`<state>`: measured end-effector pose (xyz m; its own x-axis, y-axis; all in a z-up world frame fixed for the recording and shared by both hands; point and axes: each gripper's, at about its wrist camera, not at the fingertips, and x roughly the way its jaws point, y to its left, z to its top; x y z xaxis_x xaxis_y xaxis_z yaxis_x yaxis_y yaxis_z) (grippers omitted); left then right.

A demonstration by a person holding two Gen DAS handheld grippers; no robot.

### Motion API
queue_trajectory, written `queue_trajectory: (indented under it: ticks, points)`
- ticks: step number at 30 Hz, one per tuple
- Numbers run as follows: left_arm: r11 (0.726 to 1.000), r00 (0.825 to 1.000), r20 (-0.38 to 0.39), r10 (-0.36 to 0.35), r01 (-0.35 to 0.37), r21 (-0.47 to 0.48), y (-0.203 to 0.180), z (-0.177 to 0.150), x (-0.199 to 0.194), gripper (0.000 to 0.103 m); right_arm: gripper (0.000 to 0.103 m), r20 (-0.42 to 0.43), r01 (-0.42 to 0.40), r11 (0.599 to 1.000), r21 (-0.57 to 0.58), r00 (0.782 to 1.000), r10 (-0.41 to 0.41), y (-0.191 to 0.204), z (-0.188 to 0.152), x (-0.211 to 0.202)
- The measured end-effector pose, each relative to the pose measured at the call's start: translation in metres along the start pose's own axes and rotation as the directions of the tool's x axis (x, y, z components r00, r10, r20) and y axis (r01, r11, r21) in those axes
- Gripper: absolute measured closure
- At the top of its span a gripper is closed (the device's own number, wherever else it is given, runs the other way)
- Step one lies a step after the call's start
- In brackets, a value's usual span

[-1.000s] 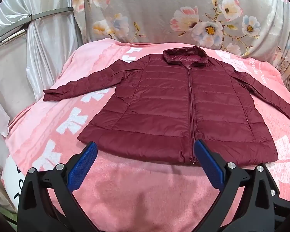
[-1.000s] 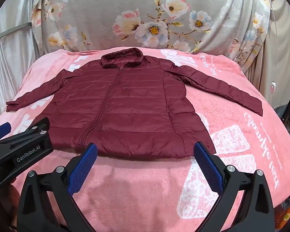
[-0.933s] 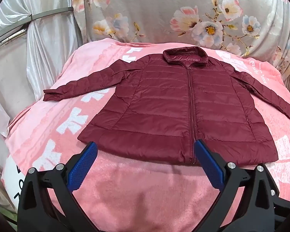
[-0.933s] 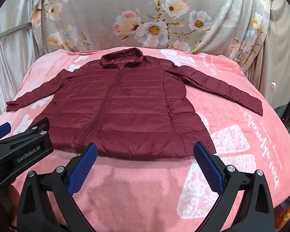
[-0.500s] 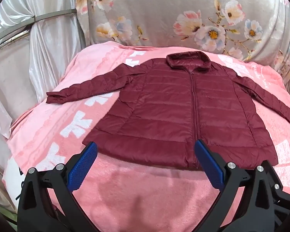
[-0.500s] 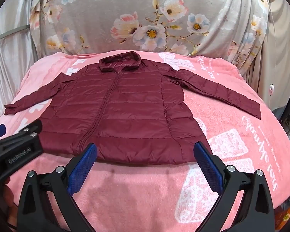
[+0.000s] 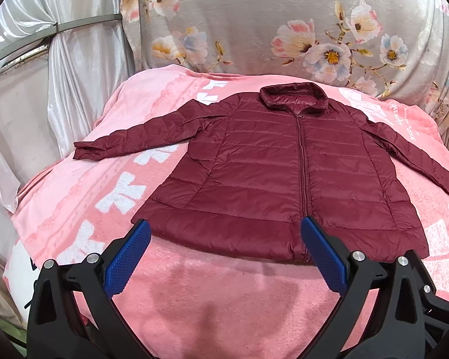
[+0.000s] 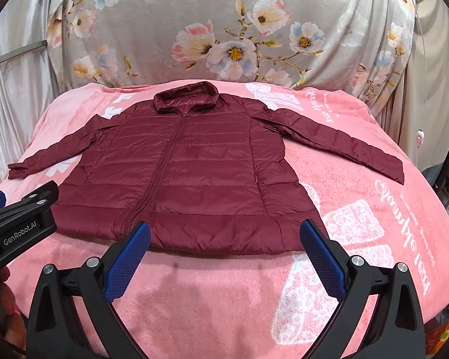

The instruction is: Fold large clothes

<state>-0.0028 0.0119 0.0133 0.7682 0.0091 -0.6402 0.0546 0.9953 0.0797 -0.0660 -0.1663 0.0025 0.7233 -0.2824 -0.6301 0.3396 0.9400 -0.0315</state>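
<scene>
A dark red quilted jacket (image 7: 278, 173) (image 8: 194, 173) lies flat and zipped on a pink blanket (image 7: 194, 299) (image 8: 359, 209), collar at the far side, both sleeves spread outward. My left gripper (image 7: 224, 227) hovers open just short of the hem, left of the zipper. My right gripper (image 8: 224, 227) is open too, near the hem's right half. Neither holds anything. The left gripper's black body (image 8: 18, 224) shows at the left edge of the right wrist view.
A grey floral cloth (image 7: 284, 30) (image 8: 224, 30) hangs behind the blanket. A white satin curtain (image 7: 60, 59) and a metal rail stand at the left. The blanket drops off at its left and right edges. A beige curtain (image 8: 428, 74) hangs at the right.
Both grippers have tilted or drawn back slightly, so the jacket sits a little lower and farther in both views. Both stay open; the jacket has not moved.
</scene>
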Motion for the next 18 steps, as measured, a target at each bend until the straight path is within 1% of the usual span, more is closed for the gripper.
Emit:
queue_trajectory:
  ticks: [7, 18]
  points:
    - [1.0, 1.0, -0.011, 0.0, 0.0, 0.007, -0.0072, 0.0009, 0.0046, 0.005, 0.005, -0.007, -0.005, 1.0, -0.001, 1.0, 0.005, 0.0014, -0.0007, 0.005]
    - [1.0, 1.0, -0.014, -0.002, 0.002, 0.008, -0.0083, 0.0001, 0.0075, 0.005, 0.005, -0.008, -0.003, 1.0, -0.003, 1.0, 0.003, 0.0028, -0.0008, 0.006]
